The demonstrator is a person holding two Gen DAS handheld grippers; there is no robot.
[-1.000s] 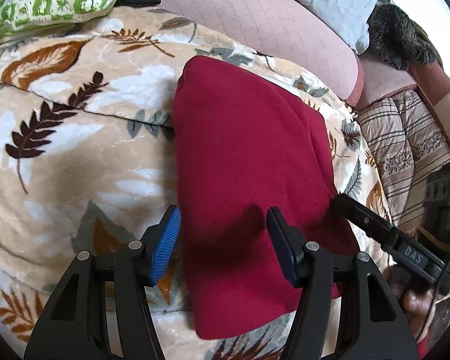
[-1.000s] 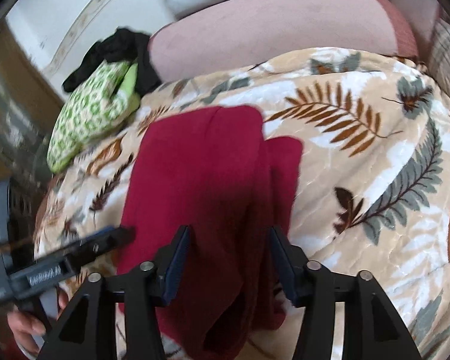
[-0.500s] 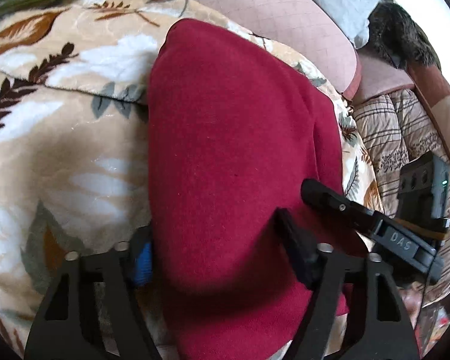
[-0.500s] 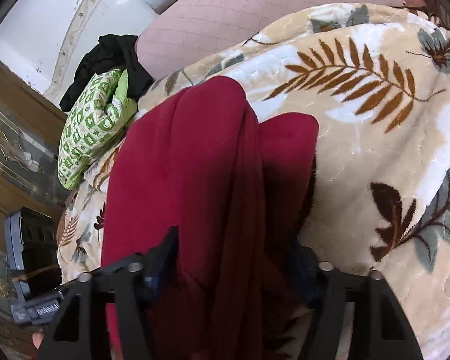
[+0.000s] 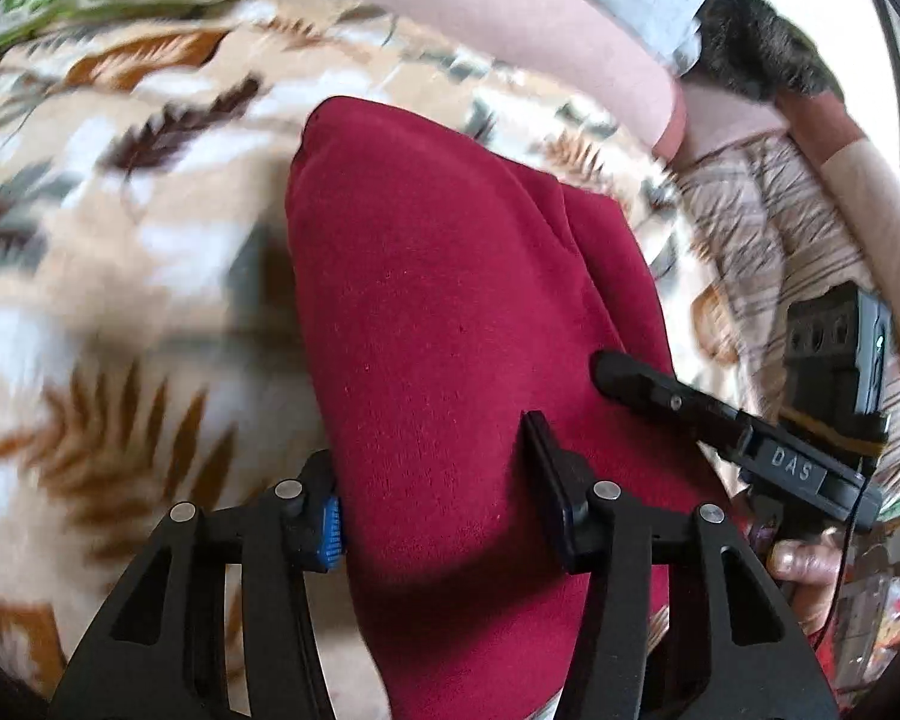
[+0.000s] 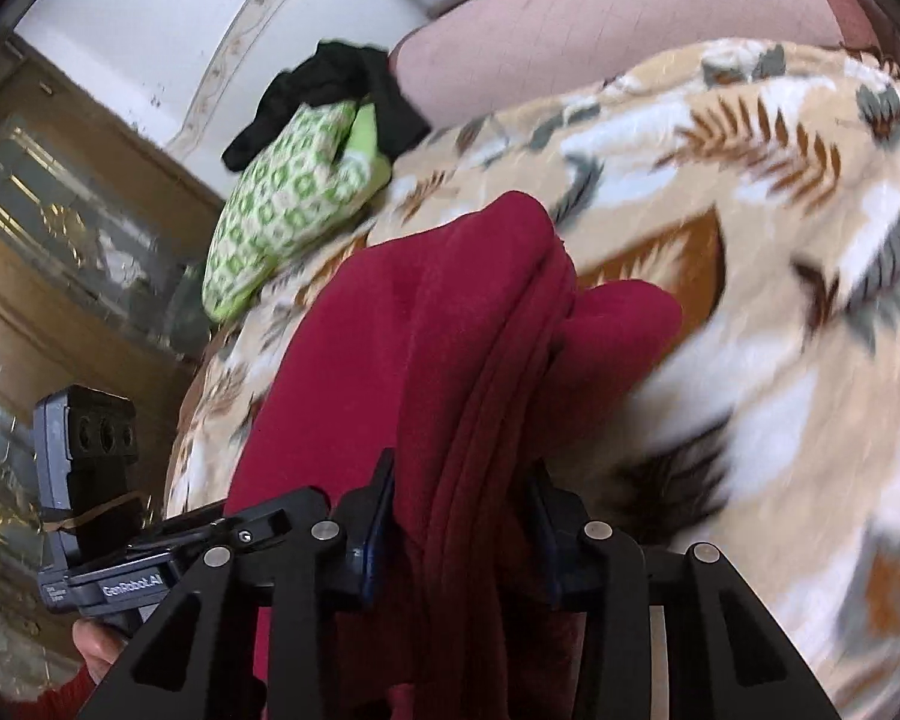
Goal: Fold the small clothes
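A dark red fleece garment lies folded lengthways on the leaf-patterned blanket. My left gripper has its jaws on either side of the garment's near end and is closed on the cloth. My right gripper is closed on the bunched red folds at the garment's right near edge. The right gripper's body shows in the left wrist view. The left gripper's body shows in the right wrist view.
A green patterned cushion and a black cloth lie at the blanket's far left. A pink quilted bolster runs along the back. A striped quilt is to the right. A wooden cabinet stands left.
Both grippers moved forward onto the garment's near end and closed on it. The cloth is now bunched and raised between the right jaws.
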